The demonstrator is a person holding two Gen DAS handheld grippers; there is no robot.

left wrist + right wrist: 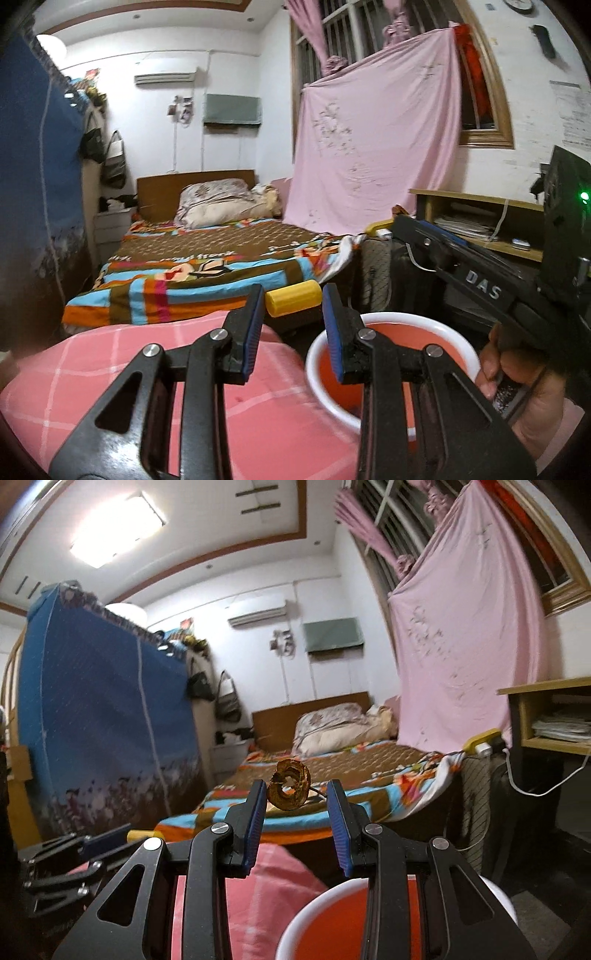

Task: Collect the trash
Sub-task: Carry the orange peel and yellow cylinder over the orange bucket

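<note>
In the right wrist view a brown dried ring-shaped scrap (289,784) sits between the tips of my right gripper (295,794), against the left finger; the jaws stand wide apart around it. A white-rimmed red bin (332,923) is right below. In the left wrist view my left gripper (293,299) is open, with a yellow cylinder (294,297) in the gap between its fingertips, clear of both pads. The same bin (388,354) lies to its lower right. The right gripper's body (480,280) crosses at right, its fingertips unseen there.
A pink checked cloth (110,387) covers the surface under both grippers. A bed with a striped blanket (207,266) lies ahead. A wooden desk with papers (476,221) stands at the right. A blue wardrobe (103,720) stands at the left.
</note>
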